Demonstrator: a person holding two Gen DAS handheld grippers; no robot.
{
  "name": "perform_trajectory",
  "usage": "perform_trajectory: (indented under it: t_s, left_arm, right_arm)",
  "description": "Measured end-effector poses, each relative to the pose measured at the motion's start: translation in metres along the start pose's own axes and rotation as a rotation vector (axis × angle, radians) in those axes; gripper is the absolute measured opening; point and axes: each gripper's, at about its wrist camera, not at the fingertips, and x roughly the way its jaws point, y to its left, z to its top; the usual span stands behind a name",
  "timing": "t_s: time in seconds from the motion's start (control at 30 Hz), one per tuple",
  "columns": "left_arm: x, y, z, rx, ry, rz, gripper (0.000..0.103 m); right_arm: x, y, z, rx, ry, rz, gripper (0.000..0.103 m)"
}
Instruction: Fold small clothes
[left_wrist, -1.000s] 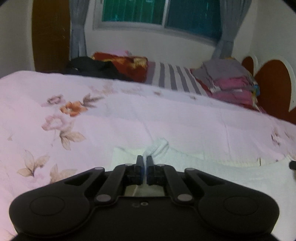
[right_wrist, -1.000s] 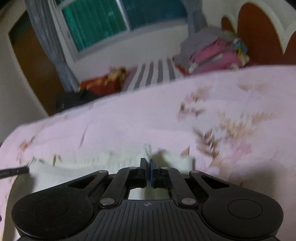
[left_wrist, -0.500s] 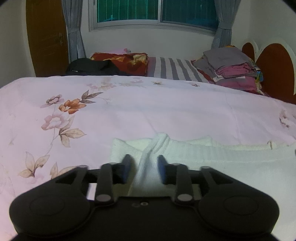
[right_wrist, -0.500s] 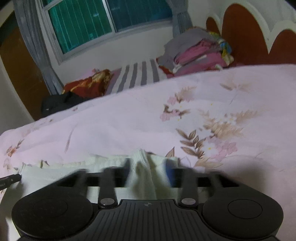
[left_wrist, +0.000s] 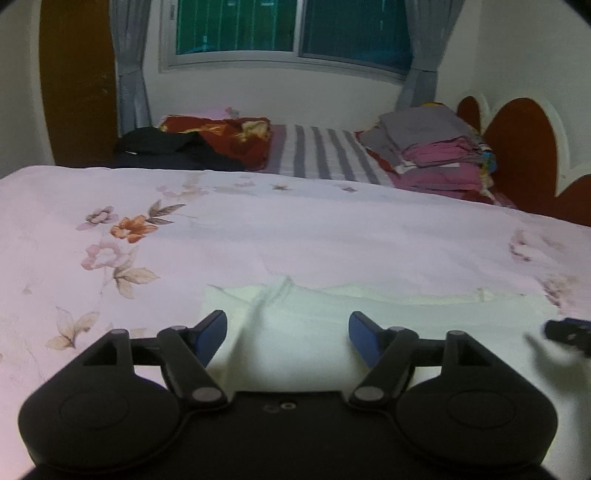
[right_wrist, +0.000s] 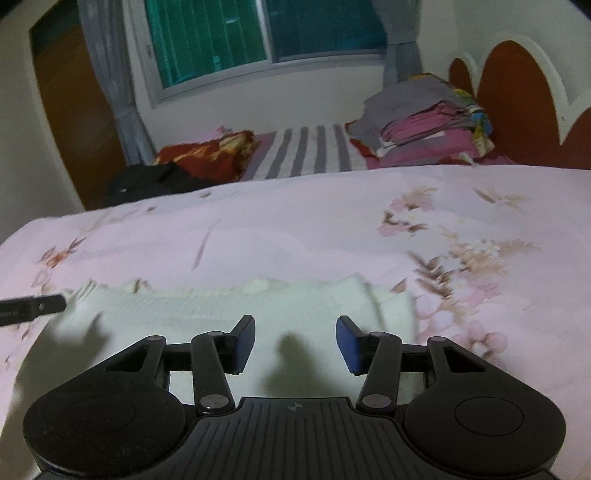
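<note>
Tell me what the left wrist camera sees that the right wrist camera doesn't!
Only the left wrist view shows the orange flower printed on the pink bedspread and the open left tongs up close. Only the right wrist view shows the open right tongs up close. Both show the white garment lying flat, the window, the stack of folded clothes and the striped sheet.

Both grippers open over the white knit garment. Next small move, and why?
Probably re-grasp an end for the next fold: the left gripper and right gripper are open and hold nothing, and the white knit garment lies folded along its length on the pink floral bedspread.
</note>
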Motion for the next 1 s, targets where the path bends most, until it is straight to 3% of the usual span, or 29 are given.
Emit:
perform_trajectory:
  t_s: [0.23,0.43,0.53,0.67,0.77,0.83,1.0]
  left_arm:
    - [-0.012,-0.010,-0.025,0.005,0.022,-0.057,0.072]
    - [-0.002,0.001,-0.052,0.031,0.073,-0.008,0.071]
    - [-0.002,0.015,-0.060,0.034,0.057,0.013,0.073]
    - [0.000,0.036,-0.061,-0.042,0.088,0.029,0.081]
    - [-0.004,0.035,-0.060,-0.036,0.083,0.032,0.079]
    - [-0.010,0.029,-0.060,-0.007,0.075,0.034,0.072]
    - [-0.036,0.019,-0.065,-0.005,0.055,0.001,0.071]
  right_arm:
    - [0.001,0.021,-0.017,-0.012,0.026,0.035,0.049]
    - [0.001,0.029,-0.038,-0.031,0.057,0.028,0.049]
    - [-0.001,0.017,-0.048,-0.037,0.060,-0.011,0.049]
    - [-0.012,-0.004,-0.054,-0.039,0.044,-0.061,0.049]
    - [-0.017,-0.008,-0.062,-0.065,0.032,-0.104,0.049]
    - [-0.020,-0.007,-0.063,-0.064,0.031,-0.116,0.049]
    - [-0.039,0.004,-0.065,-0.028,0.012,-0.067,0.049]
